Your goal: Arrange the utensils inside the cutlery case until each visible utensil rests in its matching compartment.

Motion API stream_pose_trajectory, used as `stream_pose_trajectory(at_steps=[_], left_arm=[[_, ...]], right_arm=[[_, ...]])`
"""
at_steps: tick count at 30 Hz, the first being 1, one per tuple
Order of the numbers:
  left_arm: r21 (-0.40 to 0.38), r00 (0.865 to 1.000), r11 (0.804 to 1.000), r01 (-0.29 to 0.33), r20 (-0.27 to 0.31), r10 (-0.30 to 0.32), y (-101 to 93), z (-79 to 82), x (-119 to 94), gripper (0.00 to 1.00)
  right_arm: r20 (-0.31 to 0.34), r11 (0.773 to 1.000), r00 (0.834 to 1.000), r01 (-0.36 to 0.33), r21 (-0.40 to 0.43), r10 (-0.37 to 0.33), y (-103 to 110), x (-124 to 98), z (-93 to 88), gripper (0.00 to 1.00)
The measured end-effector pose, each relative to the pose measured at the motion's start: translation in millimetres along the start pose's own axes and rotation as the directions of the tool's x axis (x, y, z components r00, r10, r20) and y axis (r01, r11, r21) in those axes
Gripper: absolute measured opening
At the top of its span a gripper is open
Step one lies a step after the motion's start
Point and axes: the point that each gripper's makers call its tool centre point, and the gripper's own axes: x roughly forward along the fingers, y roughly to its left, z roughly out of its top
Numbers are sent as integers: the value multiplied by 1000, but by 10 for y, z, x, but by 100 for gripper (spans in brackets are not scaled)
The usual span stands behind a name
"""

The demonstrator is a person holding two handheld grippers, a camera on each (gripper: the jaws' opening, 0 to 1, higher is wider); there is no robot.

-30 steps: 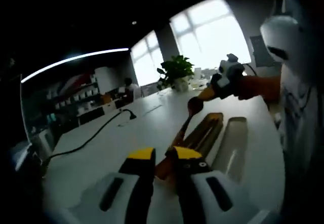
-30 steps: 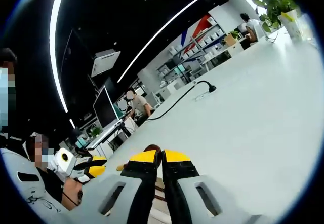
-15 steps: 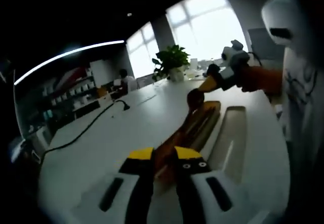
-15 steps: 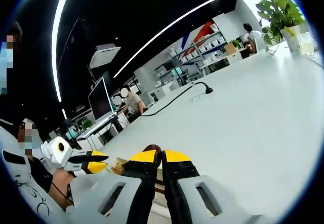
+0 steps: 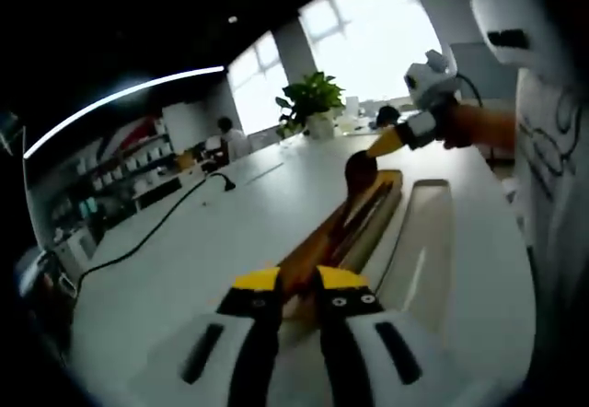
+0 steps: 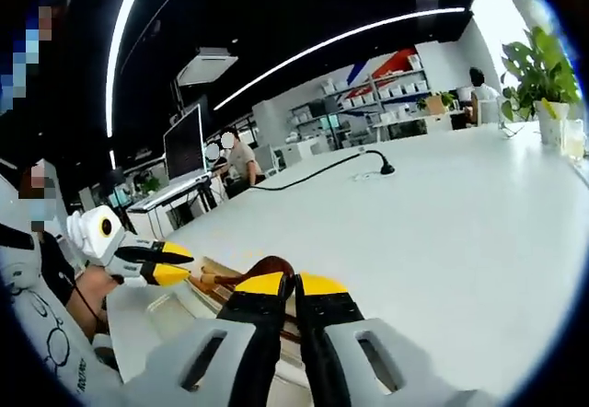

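— Wooden, that long case (image 5: 354, 227)?

— Yes, brown wood, lying open on the white surface (image 5: 202, 260), running from just past the left gripper (image 5: 294, 283) away toward the far end. A pale lid or second tray (image 5: 419, 260) lies just to its right, alongside it.

— What is in the case?

— Long wooden utensils lie lengthwise in it; I cannot tell which compartment each sits in. A dark spoon (image 5: 357, 168) stands out at the far end, its bowl raised above the case.

— Who has the spoon?

— The right gripper (image 5: 391, 140), coming in from the right in the left gripper view. Its yellow-tipped fingers (image 5: 382, 145) are pinched on the spoon. In the right gripper view the same fingers (image 6: 262, 285) stand nearly together, with the spoon's dark rounded bowl (image 6: 267, 269) just behind them.

— And the left fingers?

— Narrow, a thin gap between the yellow tips, right over the near end of the case. Whether they grip anything there I cannot tell. From the right gripper view the left gripper (image 6: 152, 264) sits at the left, yellow tips close together, beside the case end (image 6: 221, 278).

— Anything else about?

— A black cable (image 5: 156, 246) snakes across the surface to the left, a potted plant (image 5: 313, 112) stands at the far edge by the windows, and a person sits far off near the shelves.
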Motion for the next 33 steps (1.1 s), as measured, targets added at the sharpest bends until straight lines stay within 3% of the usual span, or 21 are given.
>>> stream_pose_trajectory(at_steps=[5,8,21,33], left_arm=[[1,1000,1000,4,5,-4,-20,6,14,14],[3,1000,1000,3,7,-3,-29,12,27,14],[1,1000,1000,3,10,-3,-49,18,38,14],[-16,1000,1000,8,13,-8,-77,25,43,14]], right_arm=[[-39,1000,999,-20,-16,19,9,9,-24,3],[-107,998,994,-40,-57,34,24,23,-134,3],[-157,994,986,-71,-82,57,36,58,-275,3],[-135,992,989,-69,-104,55,9,30,-237,4]])
